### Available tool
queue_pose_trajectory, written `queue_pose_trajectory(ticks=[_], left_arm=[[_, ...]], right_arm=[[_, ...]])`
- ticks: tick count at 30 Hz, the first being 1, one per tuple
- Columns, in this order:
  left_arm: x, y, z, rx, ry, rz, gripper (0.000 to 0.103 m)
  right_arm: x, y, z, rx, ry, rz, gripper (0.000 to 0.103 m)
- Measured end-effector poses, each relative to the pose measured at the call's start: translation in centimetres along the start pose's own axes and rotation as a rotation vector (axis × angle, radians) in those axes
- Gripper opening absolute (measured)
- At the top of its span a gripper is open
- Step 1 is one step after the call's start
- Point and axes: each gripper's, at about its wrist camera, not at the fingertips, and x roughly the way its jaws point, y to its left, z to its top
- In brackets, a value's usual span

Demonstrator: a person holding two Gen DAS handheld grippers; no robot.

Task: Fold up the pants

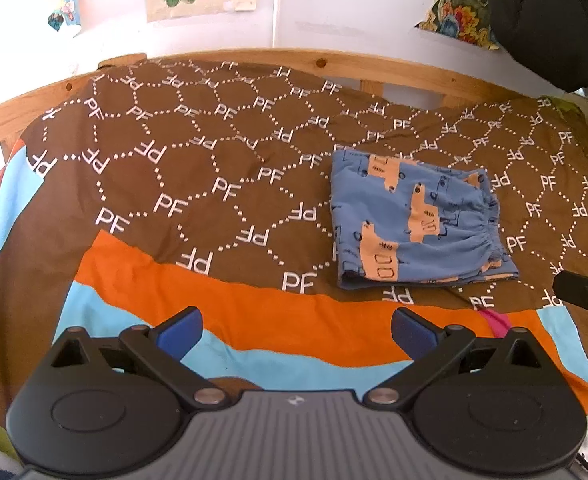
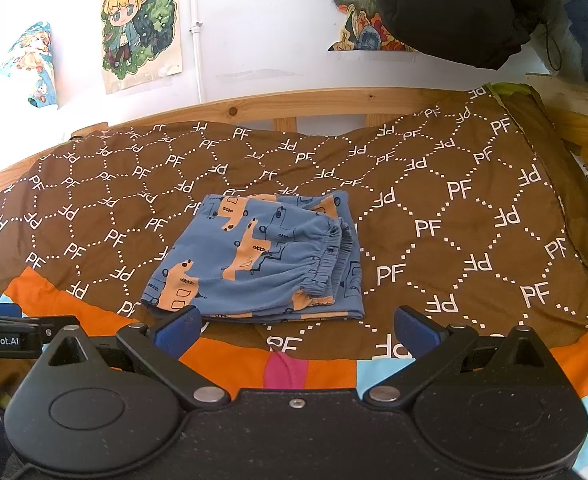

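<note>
Right wrist: black jacket (image 2: 454, 8) above headboard (image 2: 334, 98), posters (image 2: 142, 28) behind folded pants (image 2: 262, 256).

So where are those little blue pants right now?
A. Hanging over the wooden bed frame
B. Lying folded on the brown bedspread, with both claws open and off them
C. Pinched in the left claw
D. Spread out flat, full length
B: the blue pants lie in a folded bundle on the brown bedspread, while the left claw and right claw gape open, gripping nothing.
</note>
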Motion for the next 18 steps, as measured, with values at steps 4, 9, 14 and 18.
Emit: queue_pose_trajectory(ticks=[4,9,14,18], left_arm=[[0.03,0.08,0.03,-0.006,0.011,-0.001,0.103],[0.35,0.0,-0.01,0.007,0.035,0.012,0.103],[0.2,-0.12,-0.02,0.025,0.027,0.004,0.103],[0.23,-0.29,-0.02,0.037,0.025,0.011,0.103]], right_arm=[[0.03,-0.03,-0.02,0.0,0.001,0.002,0.102],[0.01,0.1,-0.1,0.003,0.003,0.003,0.102],[0.02,0.12,-0.13,0.003,0.004,0.004,0.102],[0.05,0.13,-0.17,0.003,0.006,0.005,0.102]])
